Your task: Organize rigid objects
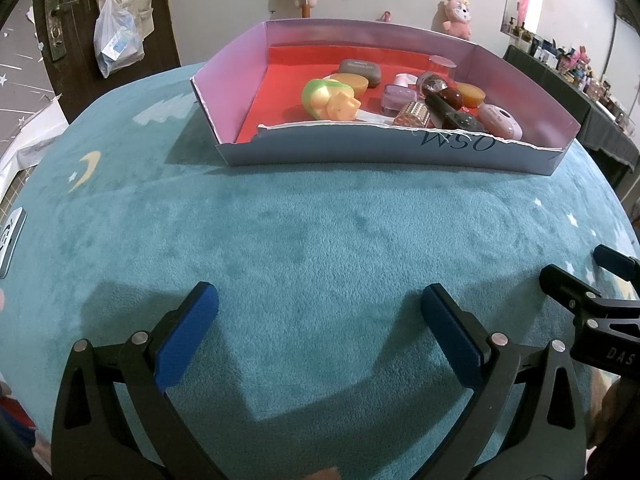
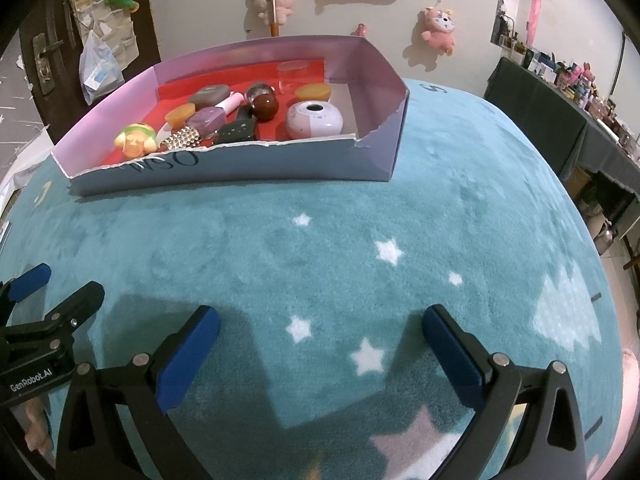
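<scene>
My left gripper [image 1: 319, 306] stands with its blue pads spread wide and nothing between them, only bare teal blanket [image 1: 320, 240] under the gap. My right gripper [image 2: 320, 328] is likewise released, its jaws wide apart over the same plush cover, with white stars [image 2: 388, 251] printed on the fabric between and just ahead of its fingers. The two claws sit side by side: from the left wrist view I see the right one at the right edge, and from the right wrist view the left one shows at the left edge.

Well ahead of both claws lies the cardboard tray [image 1: 400, 152], pale on the outside, red on the floor, its near wall torn ragged along the top. From my left claw it is ahead and slightly right; from my right claw it is ahead and to the left. All the rigid objects I can see are inside it. Nearest the torn wall sit a green and yellow toy figure [image 1: 328, 100], a studded silver piece [image 1: 412, 114] and a dark bottle [image 1: 448, 112]. A pale lilac round device [image 2: 315, 120] lies toward the tray's right end, a brown ball [image 2: 267, 107] just left of it, and a grey case [image 1: 360, 70] farther back. Amber soap-like pieces [image 1: 352, 82] lie among them.
</scene>
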`<state>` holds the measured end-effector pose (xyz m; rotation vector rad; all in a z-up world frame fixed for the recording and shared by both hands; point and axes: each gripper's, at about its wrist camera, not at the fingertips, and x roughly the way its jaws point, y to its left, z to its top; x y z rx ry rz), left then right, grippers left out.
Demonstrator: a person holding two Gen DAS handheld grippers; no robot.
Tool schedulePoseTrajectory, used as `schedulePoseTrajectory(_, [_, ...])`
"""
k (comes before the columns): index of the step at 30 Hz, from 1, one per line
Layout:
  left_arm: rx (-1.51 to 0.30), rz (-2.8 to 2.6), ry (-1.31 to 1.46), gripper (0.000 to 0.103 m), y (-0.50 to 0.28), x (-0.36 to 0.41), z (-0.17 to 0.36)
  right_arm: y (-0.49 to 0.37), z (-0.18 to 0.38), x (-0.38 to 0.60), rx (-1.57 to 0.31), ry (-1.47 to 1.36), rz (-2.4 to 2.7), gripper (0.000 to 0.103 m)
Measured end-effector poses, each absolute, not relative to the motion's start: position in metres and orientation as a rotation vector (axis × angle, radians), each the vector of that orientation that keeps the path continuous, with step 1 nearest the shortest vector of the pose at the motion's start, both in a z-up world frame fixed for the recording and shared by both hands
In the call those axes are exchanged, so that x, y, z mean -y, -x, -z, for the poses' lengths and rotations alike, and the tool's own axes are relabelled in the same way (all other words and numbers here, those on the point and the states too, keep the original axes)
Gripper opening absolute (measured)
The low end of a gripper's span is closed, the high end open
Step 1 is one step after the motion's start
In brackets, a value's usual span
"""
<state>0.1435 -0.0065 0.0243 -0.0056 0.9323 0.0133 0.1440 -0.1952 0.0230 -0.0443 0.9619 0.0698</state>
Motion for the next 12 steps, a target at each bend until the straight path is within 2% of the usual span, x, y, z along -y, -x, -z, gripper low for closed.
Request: schedulePoseTrajectory(12, [-0.931, -0.013, 0.006, 0.103, -0.1441, 0.0063, -0.024, -0.1445, -0.023, 0.1953, -0.962, 0.046, -0.069, 0.103])
